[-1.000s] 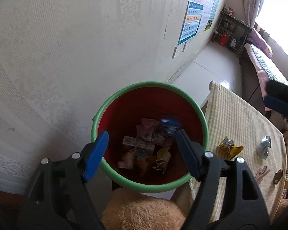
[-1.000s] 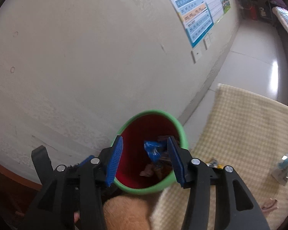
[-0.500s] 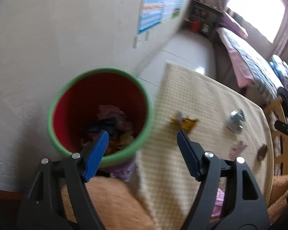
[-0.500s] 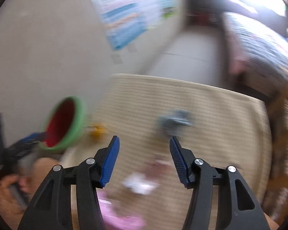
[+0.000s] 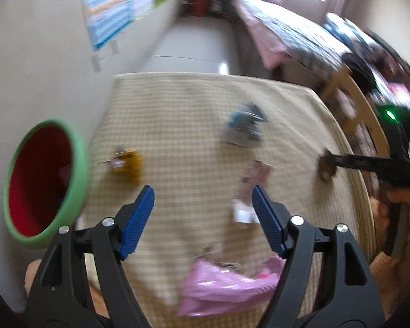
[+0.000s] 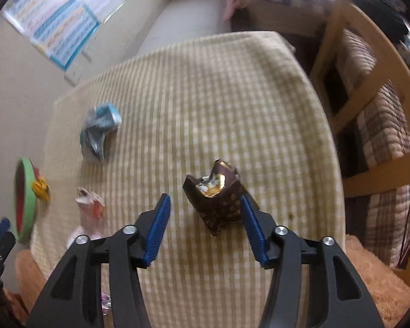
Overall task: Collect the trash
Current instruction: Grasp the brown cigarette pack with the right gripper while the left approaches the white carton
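Note:
A red bin with a green rim (image 5: 45, 183) hangs at the table's left edge; it also shows in the right wrist view (image 6: 24, 199). On the checked tablecloth (image 5: 194, 101) lie a yellow wrapper (image 5: 127, 164), a blue-silver wrapper (image 5: 244, 125), a pale pink wrapper (image 5: 255, 173), a white scrap (image 5: 242, 214) and a pink bag (image 5: 227, 287). My left gripper (image 5: 203, 213) is open and empty above the cloth. My right gripper (image 6: 205, 216) is open, just short of a brown wrapper (image 6: 214, 196), which lies nearer its right finger.
A wooden chair (image 6: 369, 114) with a checked cushion stands at the table's right side. A bed (image 5: 287, 35) lies beyond the table. A poster (image 6: 54, 24) hangs on the left wall. The right gripper's body (image 5: 369, 164) shows at the right of the left wrist view.
Both grippers have swung away from the bin to over the table. A blue wrapper seen between the right fingers a second ago is gone. The right gripper now faces the brown wrapper.

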`<action>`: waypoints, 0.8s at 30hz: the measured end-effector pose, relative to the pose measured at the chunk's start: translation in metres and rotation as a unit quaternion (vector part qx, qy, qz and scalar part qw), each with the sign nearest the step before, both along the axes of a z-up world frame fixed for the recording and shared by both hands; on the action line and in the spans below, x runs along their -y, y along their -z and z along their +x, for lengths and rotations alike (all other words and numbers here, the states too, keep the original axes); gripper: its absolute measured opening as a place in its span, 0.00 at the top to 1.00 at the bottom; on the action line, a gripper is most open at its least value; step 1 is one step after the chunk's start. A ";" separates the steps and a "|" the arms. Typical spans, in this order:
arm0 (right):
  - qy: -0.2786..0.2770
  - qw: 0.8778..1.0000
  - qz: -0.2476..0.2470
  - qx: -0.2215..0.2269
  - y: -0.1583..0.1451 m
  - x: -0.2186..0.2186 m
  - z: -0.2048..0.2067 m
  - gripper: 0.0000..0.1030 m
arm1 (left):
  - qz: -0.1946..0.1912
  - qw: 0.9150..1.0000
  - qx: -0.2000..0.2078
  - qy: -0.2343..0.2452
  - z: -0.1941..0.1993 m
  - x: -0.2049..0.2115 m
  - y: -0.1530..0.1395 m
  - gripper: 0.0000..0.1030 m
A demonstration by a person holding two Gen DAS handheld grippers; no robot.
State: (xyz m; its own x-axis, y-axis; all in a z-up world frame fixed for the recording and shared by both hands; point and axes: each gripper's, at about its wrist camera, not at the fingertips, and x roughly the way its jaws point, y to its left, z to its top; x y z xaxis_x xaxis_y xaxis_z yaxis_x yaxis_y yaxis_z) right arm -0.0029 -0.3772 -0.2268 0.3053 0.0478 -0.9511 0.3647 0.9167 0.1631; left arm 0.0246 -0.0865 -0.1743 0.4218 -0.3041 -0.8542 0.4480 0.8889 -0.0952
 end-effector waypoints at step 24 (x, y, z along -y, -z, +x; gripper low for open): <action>0.041 0.996 0.048 0.057 -0.030 0.023 -0.007 0.65 | 0.125 0.982 -0.108 0.095 0.016 0.102 0.103 0.55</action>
